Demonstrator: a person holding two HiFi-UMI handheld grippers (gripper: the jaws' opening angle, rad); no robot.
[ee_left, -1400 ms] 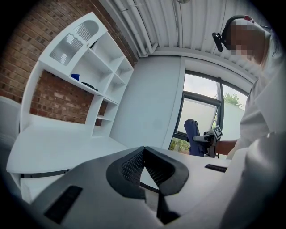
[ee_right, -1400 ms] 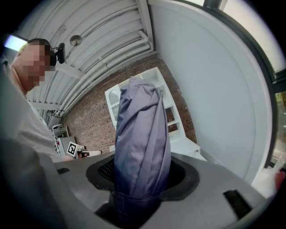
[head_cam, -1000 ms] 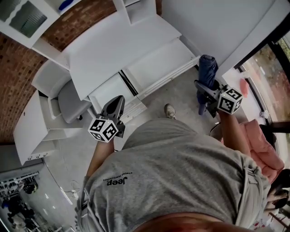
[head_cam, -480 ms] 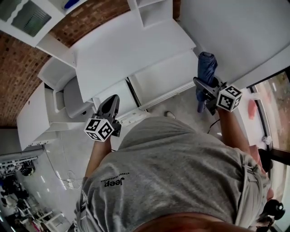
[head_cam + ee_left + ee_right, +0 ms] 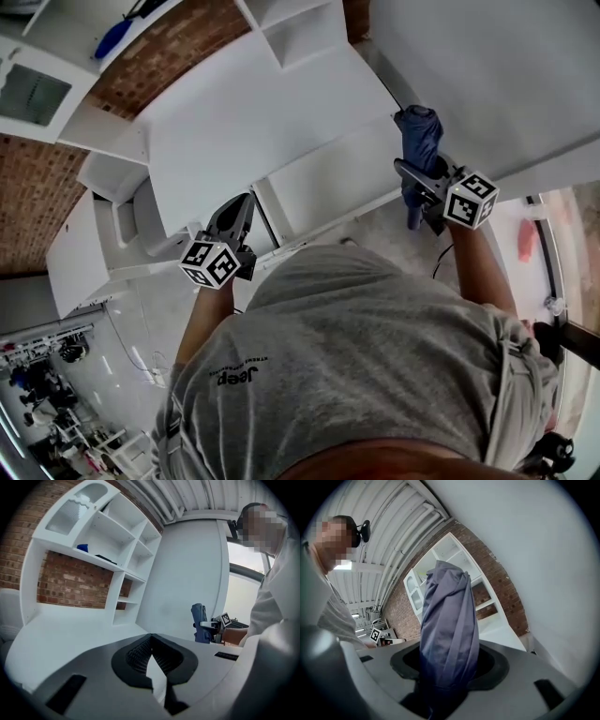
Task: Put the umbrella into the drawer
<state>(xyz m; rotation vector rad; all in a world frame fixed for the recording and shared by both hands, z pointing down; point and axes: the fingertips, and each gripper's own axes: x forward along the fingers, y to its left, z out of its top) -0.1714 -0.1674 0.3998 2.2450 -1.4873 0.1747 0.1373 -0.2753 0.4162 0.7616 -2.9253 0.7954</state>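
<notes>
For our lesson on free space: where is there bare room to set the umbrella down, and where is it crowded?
Bare: the desk top, between the shelf unit and the open drawer; the drawer's floor, between the left claw and the right claw holding the umbrella. Crowded: the strip between drawer front and the person.

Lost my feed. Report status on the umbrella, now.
Left gripper shut, empty. Right gripper shut on folded blue umbrella, held upright. Drawer looks open; nothing seen blocking it.
</notes>
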